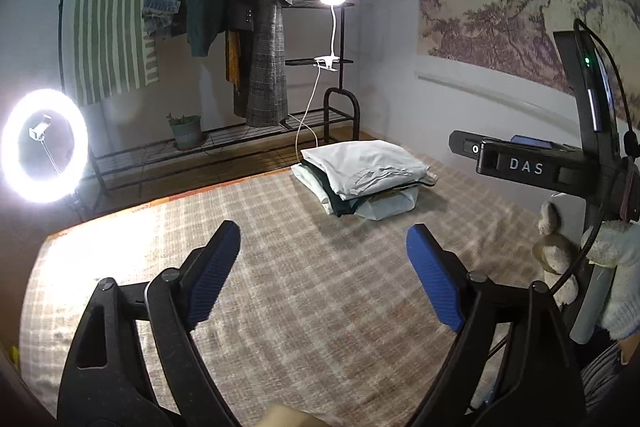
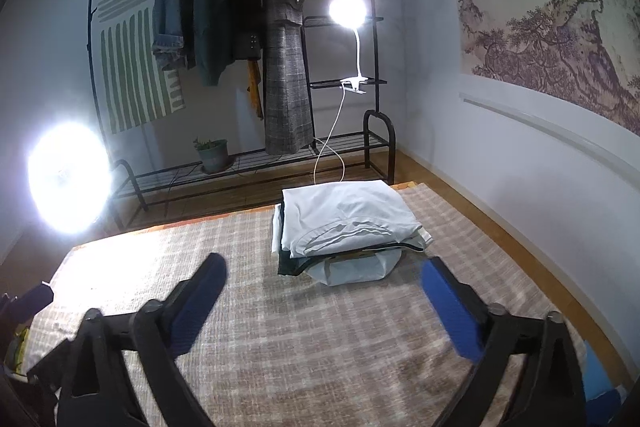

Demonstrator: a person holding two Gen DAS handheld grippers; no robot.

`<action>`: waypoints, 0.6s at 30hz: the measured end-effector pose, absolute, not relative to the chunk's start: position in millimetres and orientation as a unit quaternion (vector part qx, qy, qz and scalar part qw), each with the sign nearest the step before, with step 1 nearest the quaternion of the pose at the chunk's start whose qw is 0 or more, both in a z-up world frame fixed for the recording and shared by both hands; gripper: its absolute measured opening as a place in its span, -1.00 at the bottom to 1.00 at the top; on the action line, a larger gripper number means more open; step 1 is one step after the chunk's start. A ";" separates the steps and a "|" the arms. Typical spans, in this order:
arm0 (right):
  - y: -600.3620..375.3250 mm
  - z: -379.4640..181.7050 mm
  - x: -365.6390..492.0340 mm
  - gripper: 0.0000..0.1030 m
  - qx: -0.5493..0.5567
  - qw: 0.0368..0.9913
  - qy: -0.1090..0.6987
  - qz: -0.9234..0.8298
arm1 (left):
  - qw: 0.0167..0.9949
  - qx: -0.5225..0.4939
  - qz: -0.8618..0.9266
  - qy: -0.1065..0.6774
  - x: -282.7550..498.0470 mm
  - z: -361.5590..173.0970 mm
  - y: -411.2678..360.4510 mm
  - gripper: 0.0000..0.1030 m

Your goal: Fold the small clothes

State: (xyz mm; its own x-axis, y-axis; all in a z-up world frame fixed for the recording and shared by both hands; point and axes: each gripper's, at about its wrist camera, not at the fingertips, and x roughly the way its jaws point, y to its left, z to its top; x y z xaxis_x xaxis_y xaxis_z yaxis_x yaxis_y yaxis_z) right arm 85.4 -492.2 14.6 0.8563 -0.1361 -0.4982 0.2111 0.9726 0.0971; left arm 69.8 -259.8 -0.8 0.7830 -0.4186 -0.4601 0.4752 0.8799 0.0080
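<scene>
While the left gripper (image 1: pixel 323 247) and right gripper (image 2: pixel 324 281) both stand spread wide with nothing between their blue pads, we judge the folding well advanced: a stack of folded clothes (image 2: pixel 344 227) lies finished. Relative to that stack, both grippers hover on the near side, apart from it, over the bare checked mat (image 2: pixel 280 347). Its white top garment lies flat; darker layers show beneath.

Both wrist views angled down across the beige checked table cloth (image 1: pixel 280 307), facing the black metal clothes rack (image 2: pixel 340 147), sharing the nearby stack of folded pale clothes (image 2: pixel 348 223), closer in the right view
</scene>
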 end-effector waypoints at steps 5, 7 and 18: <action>-487.9 9.8 89.7 0.99 0.068 0.962 0.249 -0.088 | 0.943 0.066 -0.236 0.225 67.5 -2.5 -261.2 0.96; -485.3 7.6 90.6 0.99 0.070 0.962 0.249 -0.087 | 0.944 0.072 -0.232 0.223 66.1 -3.1 -262.2 0.99; -474.1 -2.2 94.4 0.99 0.067 0.963 0.246 -0.085 | 0.942 0.067 -0.228 0.236 65.9 -7.0 -257.1 1.00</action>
